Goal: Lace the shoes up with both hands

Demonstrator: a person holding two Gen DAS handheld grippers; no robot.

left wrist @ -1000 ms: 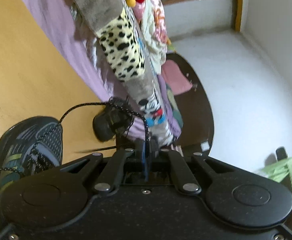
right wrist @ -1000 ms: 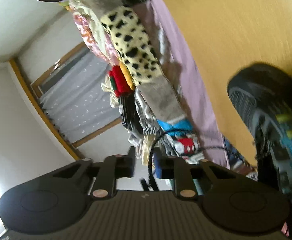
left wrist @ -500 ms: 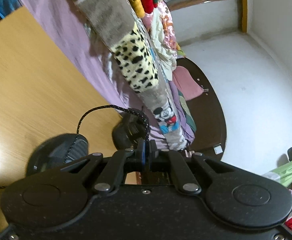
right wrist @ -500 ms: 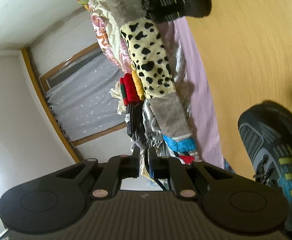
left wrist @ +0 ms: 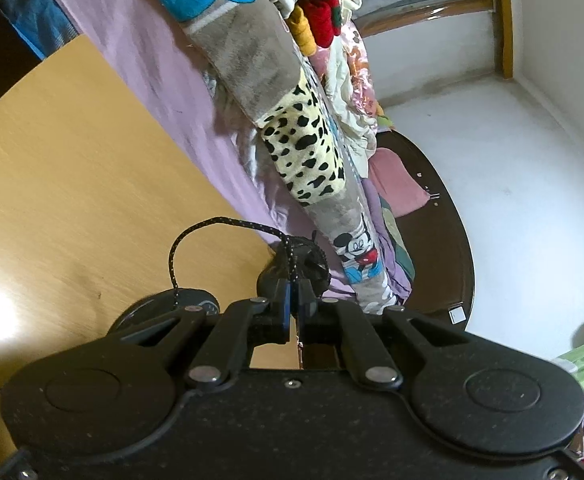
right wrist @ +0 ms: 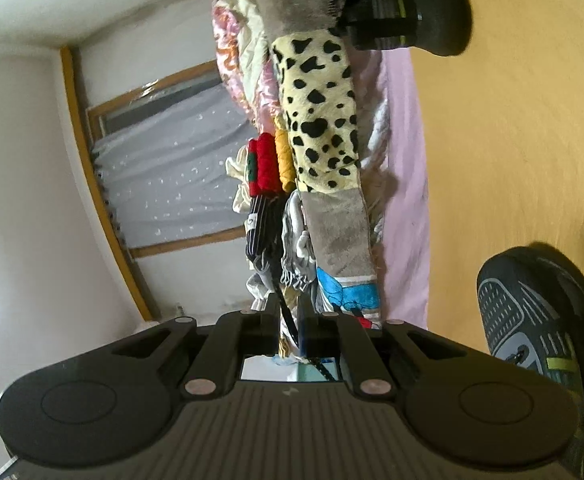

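Black, speckled cord lace (left wrist: 195,229) arcs up from the dark mesh running shoe (left wrist: 189,300), which sits on the tan wooden table (left wrist: 71,184) at near left, and loops over into the left gripper (left wrist: 294,286), whose jaws are pinched together on it. In the right wrist view the right gripper (right wrist: 289,316) has its jaws nearly closed on another black lace strand (right wrist: 285,312) running between them (blurred here), with the same shoe (right wrist: 532,312) at near right showing grey and yellow-green markings. A second black shoe (right wrist: 408,4) lies at the far table edge, beside piled clothing with a leopard-print cloth (right wrist: 318,120).
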